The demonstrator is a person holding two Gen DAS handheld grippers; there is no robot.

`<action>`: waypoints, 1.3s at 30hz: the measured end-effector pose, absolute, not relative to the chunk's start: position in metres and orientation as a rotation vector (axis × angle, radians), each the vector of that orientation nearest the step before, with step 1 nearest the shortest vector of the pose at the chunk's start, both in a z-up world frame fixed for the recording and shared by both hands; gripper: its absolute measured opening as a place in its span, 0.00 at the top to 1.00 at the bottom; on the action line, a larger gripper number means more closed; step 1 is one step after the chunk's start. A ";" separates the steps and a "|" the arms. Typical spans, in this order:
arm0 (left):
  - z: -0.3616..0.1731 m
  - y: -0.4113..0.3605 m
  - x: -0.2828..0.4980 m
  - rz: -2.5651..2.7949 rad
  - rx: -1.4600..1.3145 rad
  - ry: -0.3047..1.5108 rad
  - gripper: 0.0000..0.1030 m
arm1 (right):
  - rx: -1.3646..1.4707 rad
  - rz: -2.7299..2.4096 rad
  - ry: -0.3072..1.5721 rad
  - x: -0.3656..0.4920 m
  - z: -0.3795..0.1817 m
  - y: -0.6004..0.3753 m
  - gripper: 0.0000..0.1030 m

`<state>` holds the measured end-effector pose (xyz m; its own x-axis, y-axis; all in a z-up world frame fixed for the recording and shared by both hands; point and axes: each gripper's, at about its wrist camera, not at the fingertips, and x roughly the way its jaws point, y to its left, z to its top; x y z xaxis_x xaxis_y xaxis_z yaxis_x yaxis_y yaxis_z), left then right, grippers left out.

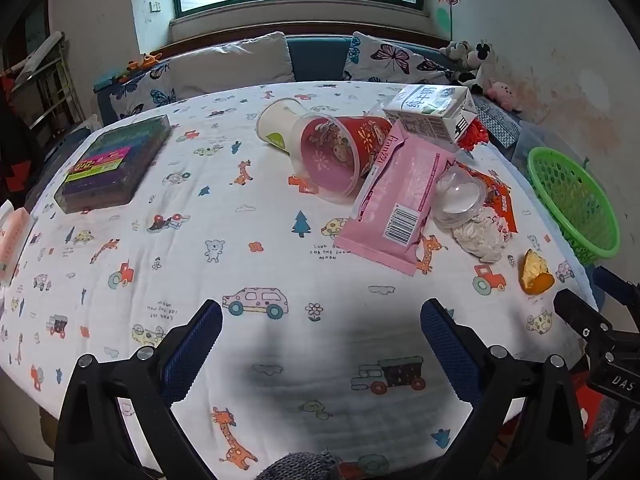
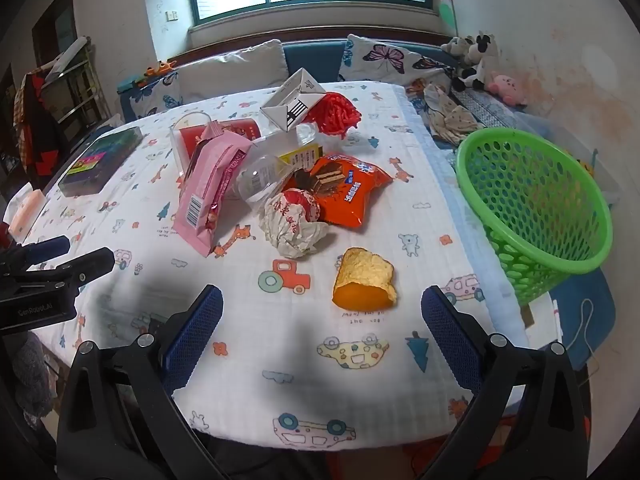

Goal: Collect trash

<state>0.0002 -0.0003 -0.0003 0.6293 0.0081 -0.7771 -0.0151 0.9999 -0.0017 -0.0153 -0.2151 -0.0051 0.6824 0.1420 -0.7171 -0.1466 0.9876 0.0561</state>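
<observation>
Two grippers are hovering over a table (image 1: 160, 240) draped in a cartoon-print cloth, both spread as wide as they go and gripping nothing.

Left wrist view: the left gripper (image 1: 320, 328) is tilting down toward bare cloth, jaws gaping. Ahead of it and to its right, trash is lying in a heap: a red plastic cup (image 1: 340, 152) tipped on its side with its mouth facing the gripper, a white paper cup (image 1: 278, 122) just behind it, a milk carton (image 1: 434, 114) resting on top, and a pink snack wrapper (image 1: 400, 204) leaning against the red cup. A clear plastic lid (image 1: 458, 196) and a crumpled paper ball (image 1: 480, 236) are sitting just right of the wrapper. An orange peel (image 1: 534, 274) is lying farther right, apart from the heap, near a green basket (image 1: 576, 200) at the table's edge. A dark box (image 1: 114, 162) is sitting well off to the left. The right gripper (image 1: 596, 320) is poking in at the far right.

Right wrist view: the right gripper (image 2: 322, 328) is angling down, jaws wide, with the orange peel (image 2: 364, 284) lying just ahead, between the lines of its fingers but untouched. The paper ball (image 2: 292, 224), an orange snack bag (image 2: 344, 192) and the pink wrapper (image 2: 210, 192) are piling up beyond. The green basket (image 2: 532, 208) is tilting off the table's right edge. The left gripper (image 2: 60, 260) is showing at the left.
</observation>
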 end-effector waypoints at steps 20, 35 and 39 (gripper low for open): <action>0.000 0.002 0.000 0.024 0.002 0.882 0.07 | -0.001 0.155 0.804 -0.015 -0.004 -0.219 0.04; 0.006 -0.004 -0.005 -0.010 0.016 0.836 0.07 | 0.010 0.149 0.780 -0.015 0.001 -0.224 0.04; 0.013 -0.007 -0.009 -0.008 0.041 0.793 0.07 | 0.012 0.150 0.764 -0.018 0.003 -0.226 0.04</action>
